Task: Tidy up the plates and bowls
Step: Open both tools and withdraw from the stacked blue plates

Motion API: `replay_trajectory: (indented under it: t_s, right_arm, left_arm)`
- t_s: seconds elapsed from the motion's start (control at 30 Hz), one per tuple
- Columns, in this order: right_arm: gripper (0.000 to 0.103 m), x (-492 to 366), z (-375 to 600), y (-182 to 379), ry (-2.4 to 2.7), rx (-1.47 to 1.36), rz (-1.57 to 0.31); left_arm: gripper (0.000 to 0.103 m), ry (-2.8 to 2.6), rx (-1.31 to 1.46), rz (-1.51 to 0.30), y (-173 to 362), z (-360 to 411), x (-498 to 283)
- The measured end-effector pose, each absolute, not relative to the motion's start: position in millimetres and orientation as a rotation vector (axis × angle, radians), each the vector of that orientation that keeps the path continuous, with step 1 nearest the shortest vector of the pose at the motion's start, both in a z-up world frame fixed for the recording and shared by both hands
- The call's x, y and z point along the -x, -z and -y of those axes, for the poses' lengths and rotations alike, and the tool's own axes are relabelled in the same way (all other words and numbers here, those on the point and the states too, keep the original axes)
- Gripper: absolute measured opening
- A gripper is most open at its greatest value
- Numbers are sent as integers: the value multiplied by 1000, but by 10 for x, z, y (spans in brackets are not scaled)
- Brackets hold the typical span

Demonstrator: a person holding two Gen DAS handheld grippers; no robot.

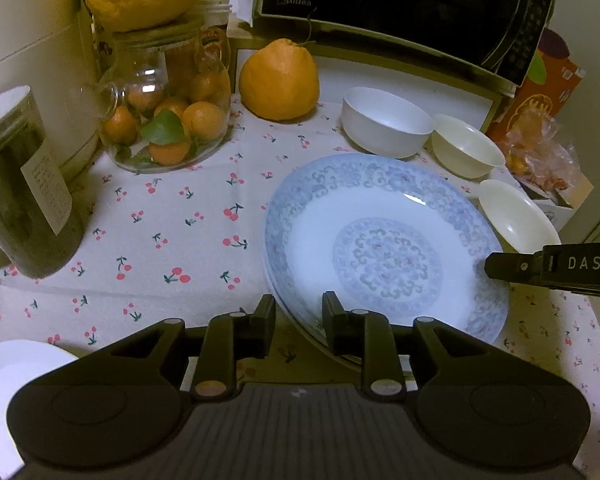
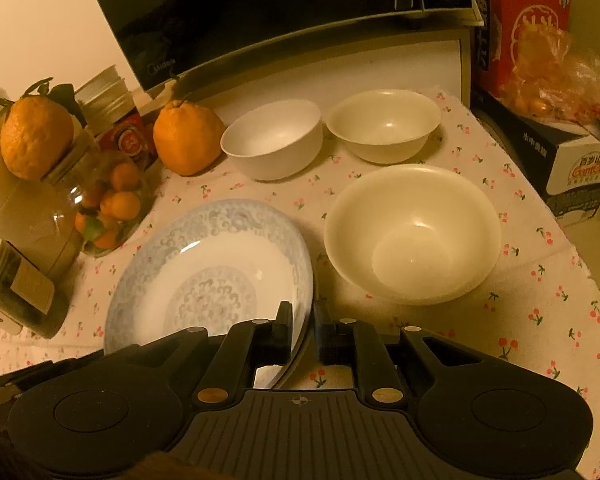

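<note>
Left tongs [image 1: 298,316] straddle near rim of blue-patterned plate [image 1: 384,240], jaws slack, not pinching. Right tongs [image 2: 302,330] straddle its opposite rim, gap visible (release likely). Plate stacked on second plate; three bowls beyond still loose. Left view alone shows white dish [image 1: 8,396] beside left tongs.

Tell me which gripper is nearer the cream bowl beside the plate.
Right. The right gripper straddles the plate rim beside the cream bowl; the left gripper is at the plate's opposite rim.
</note>
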State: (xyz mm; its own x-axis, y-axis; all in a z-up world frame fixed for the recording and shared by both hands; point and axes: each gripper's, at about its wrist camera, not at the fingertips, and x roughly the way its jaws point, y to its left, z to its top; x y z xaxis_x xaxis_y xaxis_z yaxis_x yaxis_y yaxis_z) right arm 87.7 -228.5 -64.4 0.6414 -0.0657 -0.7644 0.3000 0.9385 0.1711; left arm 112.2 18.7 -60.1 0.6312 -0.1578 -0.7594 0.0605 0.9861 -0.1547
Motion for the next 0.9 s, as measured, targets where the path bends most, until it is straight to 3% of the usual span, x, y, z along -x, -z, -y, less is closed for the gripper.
replay_trajectory:
  t_s: [0.17, 0.27, 0.6, 0.9]
  right_arm:
    - [20, -871, 2311, 644, 207, -328, -867]
    - [34, -850, 2320, 628, 207, -326, -862]
    - [68, -761, 2293, 564, 174, -320, -861]
    - [82, -642, 2163, 500, 141, -287, -877]
  left_arm:
    - [29, 146, 126, -884, 574, -179, -1106]
    - [33, 158, 130, -889, 560, -185, -1095]
    - [70, 172, 133, -878, 456, -201, -1019]
    - [91, 154, 115, -895, 371, -241, -924]
